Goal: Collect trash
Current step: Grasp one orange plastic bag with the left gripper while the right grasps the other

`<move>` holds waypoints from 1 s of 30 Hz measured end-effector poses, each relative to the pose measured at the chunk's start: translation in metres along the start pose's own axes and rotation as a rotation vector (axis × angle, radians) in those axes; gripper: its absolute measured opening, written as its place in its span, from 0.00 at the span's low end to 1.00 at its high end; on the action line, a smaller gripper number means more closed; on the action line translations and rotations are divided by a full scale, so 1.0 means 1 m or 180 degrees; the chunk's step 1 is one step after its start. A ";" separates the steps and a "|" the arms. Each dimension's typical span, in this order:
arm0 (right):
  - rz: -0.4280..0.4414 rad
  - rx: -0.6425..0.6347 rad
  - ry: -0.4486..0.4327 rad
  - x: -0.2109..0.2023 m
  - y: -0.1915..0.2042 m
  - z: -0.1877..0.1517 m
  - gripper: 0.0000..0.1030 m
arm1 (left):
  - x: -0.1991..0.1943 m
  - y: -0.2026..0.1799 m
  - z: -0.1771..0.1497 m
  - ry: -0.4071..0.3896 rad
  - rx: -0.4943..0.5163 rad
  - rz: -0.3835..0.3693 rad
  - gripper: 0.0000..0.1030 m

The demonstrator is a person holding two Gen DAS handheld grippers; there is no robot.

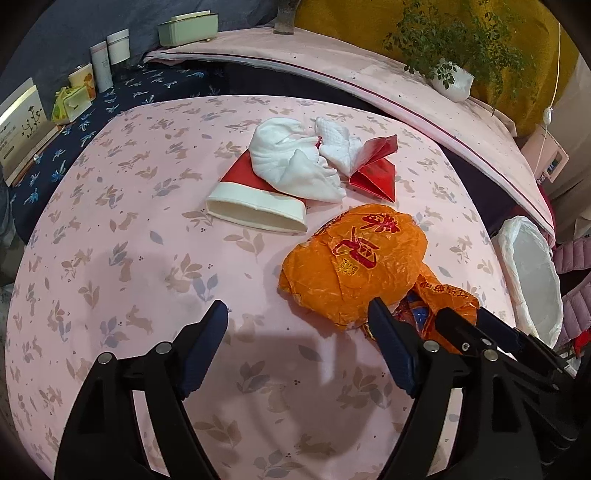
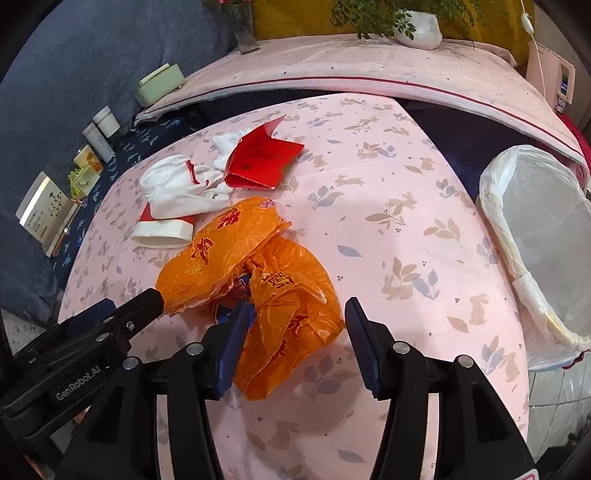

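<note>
Our left gripper (image 1: pixel 295 347) has its fingers spread wide over bare cloth at the bottom of the left wrist view, grasping nothing. Our right gripper (image 2: pixel 295 336) is released too; its fingers straddle the near lobe of the crumpled orange plastic bag with red print (image 2: pixel 255 280), the left finger against the bag, but we see no pinch on it.

Further out, toward the upper left of the right wrist view, lie a flattened red-and-white paper cup (image 2: pixel 162 230), crumpled white tissues (image 2: pixel 181 192) and a folded red paper envelope (image 2: pixel 264 158). All of it is on the tabletop, so we judge the collecting hardly begun. The bin lined with a clear plastic bag (image 2: pixel 498 221) at the right edge looks empty as far as we can see in.

The tabletop wears a pink cloth printed with rabbits and leaves (image 2: pixel 406 229). Beyond it runs a pink ledge with a potted green plant (image 2: pixel 417 26); at left, boxes and jars stand on dark blue fabric.
</note>
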State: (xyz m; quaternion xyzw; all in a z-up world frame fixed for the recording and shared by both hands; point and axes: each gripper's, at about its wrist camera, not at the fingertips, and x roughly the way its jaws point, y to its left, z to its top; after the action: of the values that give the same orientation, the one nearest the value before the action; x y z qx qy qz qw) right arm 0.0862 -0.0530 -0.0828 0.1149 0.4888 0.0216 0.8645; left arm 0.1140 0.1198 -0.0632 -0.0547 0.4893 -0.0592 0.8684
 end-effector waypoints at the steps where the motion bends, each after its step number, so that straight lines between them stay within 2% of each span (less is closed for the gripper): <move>1: -0.0011 0.0005 0.0007 0.002 0.000 -0.001 0.53 | 0.000 0.001 0.000 -0.0011 0.0004 0.0003 0.76; 6: -0.0032 0.0037 0.0084 0.011 -0.004 -0.003 0.53 | 0.008 -0.001 0.001 0.0048 0.0000 -0.0044 0.77; 13: -0.0053 0.0058 0.0218 0.024 -0.011 -0.007 0.36 | 0.029 -0.013 0.004 0.0184 0.0019 -0.0092 0.78; 19: -0.0084 -0.0017 0.0185 0.024 -0.013 -0.008 0.29 | 0.047 -0.017 0.006 0.0316 -0.0056 -0.0161 0.76; 24: -0.0086 -0.0035 0.0181 0.024 -0.014 -0.009 0.25 | 0.052 -0.022 0.005 0.0362 -0.0054 -0.0228 0.56; 26: -0.0080 -0.0037 0.0184 0.023 -0.015 -0.009 0.24 | 0.051 -0.026 0.005 0.0368 0.0007 -0.0263 0.38; 27: -0.0076 -0.0038 0.0186 0.023 -0.015 -0.009 0.23 | 0.050 -0.029 0.005 0.0371 0.0039 -0.0270 0.35; 30: -0.0042 -0.0022 0.0199 0.022 -0.016 -0.011 0.20 | 0.047 -0.038 0.003 0.0368 0.0114 -0.0309 0.13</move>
State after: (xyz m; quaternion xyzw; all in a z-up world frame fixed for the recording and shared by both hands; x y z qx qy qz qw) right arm 0.0871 -0.0637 -0.1099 0.1080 0.5162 0.0212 0.8494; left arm 0.1394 0.0754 -0.0956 -0.0593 0.5342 -0.1131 0.8356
